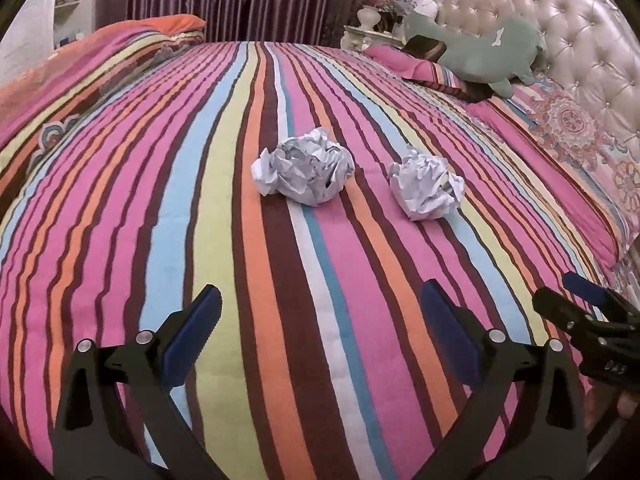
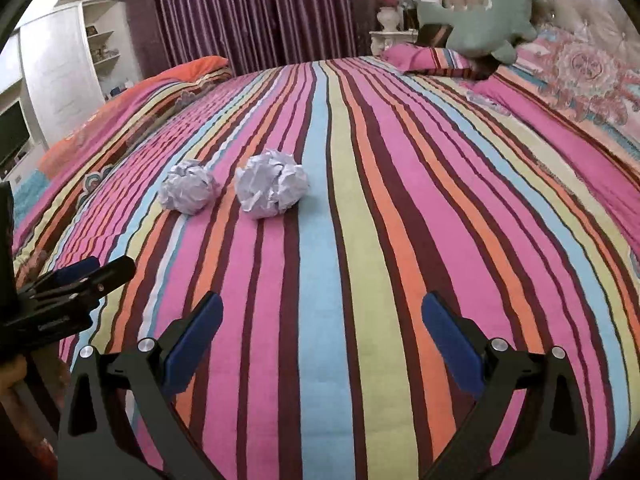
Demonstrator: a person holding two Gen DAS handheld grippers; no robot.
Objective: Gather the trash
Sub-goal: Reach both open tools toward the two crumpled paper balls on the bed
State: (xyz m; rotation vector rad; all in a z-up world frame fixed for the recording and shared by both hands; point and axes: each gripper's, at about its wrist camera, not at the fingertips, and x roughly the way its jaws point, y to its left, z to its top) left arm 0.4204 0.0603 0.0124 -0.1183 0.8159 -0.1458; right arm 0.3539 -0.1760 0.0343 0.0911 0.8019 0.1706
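- Left wrist view: two crumpled paper balls, larger ball [image 1: 304, 172] and smaller ball [image 1: 426, 186], side by side mid-way up the striped bedspread [image 1: 160, 200].
- Left gripper [image 1: 320, 336] spread wide, empty; right gripper [image 2: 322, 340] likewise.
- Approach stage (nothing grasped yet).
- Next, probably: advance over one ball, straddle, close gently.

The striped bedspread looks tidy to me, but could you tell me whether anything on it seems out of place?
Yes: two crumpled paper balls lie side by side, apart, mid-bedspread. They are loose litter on an otherwise smooth, made bed. Nothing looks spilled or damaged.
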